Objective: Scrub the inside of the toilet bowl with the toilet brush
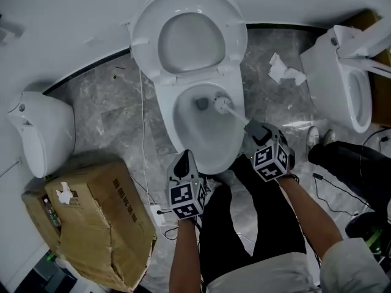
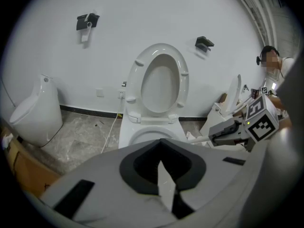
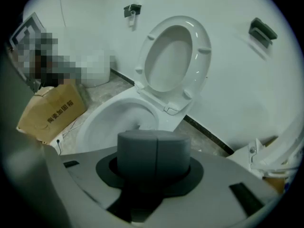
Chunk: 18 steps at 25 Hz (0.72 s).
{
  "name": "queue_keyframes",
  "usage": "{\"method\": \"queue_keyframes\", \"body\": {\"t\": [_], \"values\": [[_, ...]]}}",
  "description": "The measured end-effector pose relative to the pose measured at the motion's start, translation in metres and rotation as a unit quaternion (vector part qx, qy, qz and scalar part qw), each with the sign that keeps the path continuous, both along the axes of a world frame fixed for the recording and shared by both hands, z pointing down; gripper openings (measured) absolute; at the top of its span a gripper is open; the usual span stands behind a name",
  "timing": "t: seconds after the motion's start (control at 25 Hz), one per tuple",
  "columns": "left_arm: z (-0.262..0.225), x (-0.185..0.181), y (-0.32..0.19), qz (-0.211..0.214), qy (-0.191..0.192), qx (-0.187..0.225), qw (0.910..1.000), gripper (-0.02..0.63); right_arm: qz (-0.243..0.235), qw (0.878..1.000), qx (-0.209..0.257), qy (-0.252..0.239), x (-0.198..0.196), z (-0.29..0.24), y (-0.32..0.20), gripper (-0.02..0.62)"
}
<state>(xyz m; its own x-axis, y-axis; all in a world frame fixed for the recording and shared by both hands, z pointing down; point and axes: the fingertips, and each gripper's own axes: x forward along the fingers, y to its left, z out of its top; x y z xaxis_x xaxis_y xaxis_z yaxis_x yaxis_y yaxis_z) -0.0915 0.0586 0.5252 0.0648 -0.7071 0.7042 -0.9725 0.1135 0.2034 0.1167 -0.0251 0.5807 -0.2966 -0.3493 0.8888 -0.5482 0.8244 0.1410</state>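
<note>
In the head view, the white bristled toilet brush (image 1: 222,104) is being held with its head down inside the white ceramic toilet bowl (image 1: 185,126), near the drain. Its shaft is being gripped by the right gripper (image 1: 255,132). The left gripper (image 1: 183,162) is being held just outside the bowl's near rim. In the left gripper view, its jaws are being pressed together on nothing. In the right gripper view, the jaws are being clamped round the brush's dark grey cylindrical handle (image 3: 154,153).
</note>
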Motion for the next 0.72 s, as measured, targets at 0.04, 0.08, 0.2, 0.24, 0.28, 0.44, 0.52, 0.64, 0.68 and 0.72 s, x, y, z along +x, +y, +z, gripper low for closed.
{"method": "queue_keyframes", "body": {"t": [0.04,0.08,0.2,0.24,0.28,0.44,0.52,0.64,0.68,0.72], "values": [[0.004,0.0,-0.001,-0.001,0.0,0.0,1.0,0.029,-0.01,1.0,-0.004,0.007,0.0,0.003,-0.003,0.175],[0.008,0.001,-0.001,-0.003,0.001,-0.002,1.0,0.029,-0.016,1.0,-0.012,0.014,0.001,0.007,-0.004,0.175],[0.014,0.004,-0.001,-0.01,0.01,-0.011,0.9998,0.029,-0.04,0.998,-0.025,0.043,0.006,0.015,-0.005,0.175],[0.013,0.006,-0.002,-0.012,0.015,-0.011,0.9998,0.029,-0.046,0.997,-0.028,0.053,0.008,0.015,-0.005,0.175],[0.011,0.007,-0.004,-0.013,0.02,-0.01,0.9997,0.029,-0.049,0.997,-0.031,0.058,0.01,0.015,-0.005,0.175],[0.003,0.013,-0.005,-0.001,0.03,-0.003,0.9996,0.029,-0.055,0.996,-0.042,0.063,0.015,0.009,0.001,0.175],[0.001,0.013,-0.007,0.007,0.026,0.001,0.9996,0.029,-0.064,0.995,-0.045,0.069,0.016,0.008,0.006,0.175],[-0.003,0.008,-0.008,0.01,0.024,0.006,0.9996,0.029,-0.071,0.993,-0.05,0.078,0.016,0.007,0.014,0.175],[-0.004,0.005,-0.006,0.01,0.024,0.008,0.9996,0.029,-0.072,0.993,-0.053,0.08,0.015,0.007,0.018,0.175],[-0.006,0.002,-0.004,0.01,0.023,0.009,0.9996,0.029,-0.072,0.992,-0.055,0.083,0.015,0.007,0.022,0.175]]}}
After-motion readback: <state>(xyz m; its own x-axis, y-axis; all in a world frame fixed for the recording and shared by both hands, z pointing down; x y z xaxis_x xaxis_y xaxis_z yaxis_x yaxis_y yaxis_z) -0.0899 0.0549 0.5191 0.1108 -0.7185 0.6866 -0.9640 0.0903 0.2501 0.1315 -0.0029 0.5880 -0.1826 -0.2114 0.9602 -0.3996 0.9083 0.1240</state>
